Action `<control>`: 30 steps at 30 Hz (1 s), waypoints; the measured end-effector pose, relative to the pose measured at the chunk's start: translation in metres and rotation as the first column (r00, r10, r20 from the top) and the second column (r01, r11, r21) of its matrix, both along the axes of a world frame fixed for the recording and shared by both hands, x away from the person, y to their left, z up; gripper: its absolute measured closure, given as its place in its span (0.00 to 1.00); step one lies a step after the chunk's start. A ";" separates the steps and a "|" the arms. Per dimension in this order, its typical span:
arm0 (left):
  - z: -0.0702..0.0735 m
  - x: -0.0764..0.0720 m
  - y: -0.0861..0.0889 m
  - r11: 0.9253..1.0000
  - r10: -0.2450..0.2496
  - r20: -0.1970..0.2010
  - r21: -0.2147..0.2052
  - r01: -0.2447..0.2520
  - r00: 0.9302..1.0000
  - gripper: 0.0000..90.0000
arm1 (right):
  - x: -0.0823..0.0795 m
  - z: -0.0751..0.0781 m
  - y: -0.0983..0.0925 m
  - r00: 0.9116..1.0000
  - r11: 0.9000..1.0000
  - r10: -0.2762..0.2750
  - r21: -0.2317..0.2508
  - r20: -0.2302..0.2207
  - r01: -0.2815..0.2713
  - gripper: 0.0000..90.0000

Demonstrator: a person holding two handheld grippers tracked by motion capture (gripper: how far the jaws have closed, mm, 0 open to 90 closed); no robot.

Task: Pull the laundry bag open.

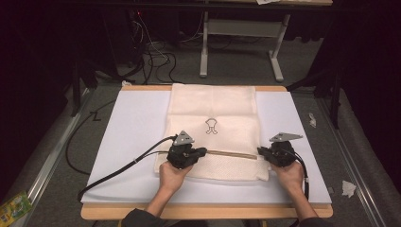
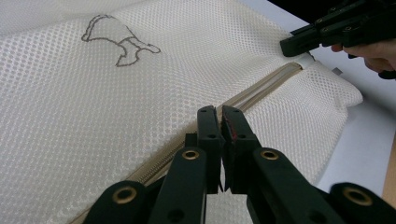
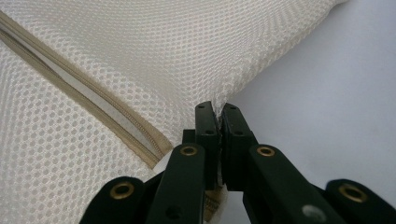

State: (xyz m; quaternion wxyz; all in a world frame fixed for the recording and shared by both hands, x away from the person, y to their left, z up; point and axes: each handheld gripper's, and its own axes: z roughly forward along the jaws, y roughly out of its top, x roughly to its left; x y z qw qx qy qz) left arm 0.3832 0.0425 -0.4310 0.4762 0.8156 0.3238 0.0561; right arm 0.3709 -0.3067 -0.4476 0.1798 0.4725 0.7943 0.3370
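A cream mesh bag [image 1: 213, 132] lies flat on the white tabletop [image 1: 132, 137], roughly central, its long axis running away from the person. A small outline motif [image 1: 211, 126] is stitched near its middle. A tan zip [image 1: 231, 154] crosses the bag near its near edge.

Left hand-held gripper [image 1: 202, 152]: held in the left hand [image 1: 171, 176] at the bag's near-left part, jaws pointing along the zip toward the right. In the left gripper view the jaws stand pressed together at the zip line [image 2: 261, 91]. Whether they pinch the zip's pull or only mesh cannot be told from that angle; the tips sit on the zip itself.

Right hand-held gripper [image 1: 260, 151]: held in the right hand [image 1: 289, 174] at the bag's near-right edge, jaws pointing left, facing the other gripper. In the right gripper view its jaws [image 3: 217, 116] are closed on a fold of the mesh [image 3: 140, 60] at the bag's edge, just beside the end of the zip [image 3: 93, 109]. The mesh puckers upward into the tips, and the bare tabletop [image 3: 327, 93] lies to the right of the grip.

The two grippers are well apart, one at each end of the zip, both low on the bag. In the left gripper view the right gripper [image 2: 292, 45] appears at the far end of the zip. A black cable [image 1: 118, 172] trails from the left gripper across the tabletop and off its near-left edge.
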 end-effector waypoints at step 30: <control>0.001 -0.002 0.012 1.000 0.022 -0.004 -0.011 -0.022 1.000 0.96 | 0.000 0.000 -0.001 1.000 1.000 -0.003 0.000 0.001 0.003 0.98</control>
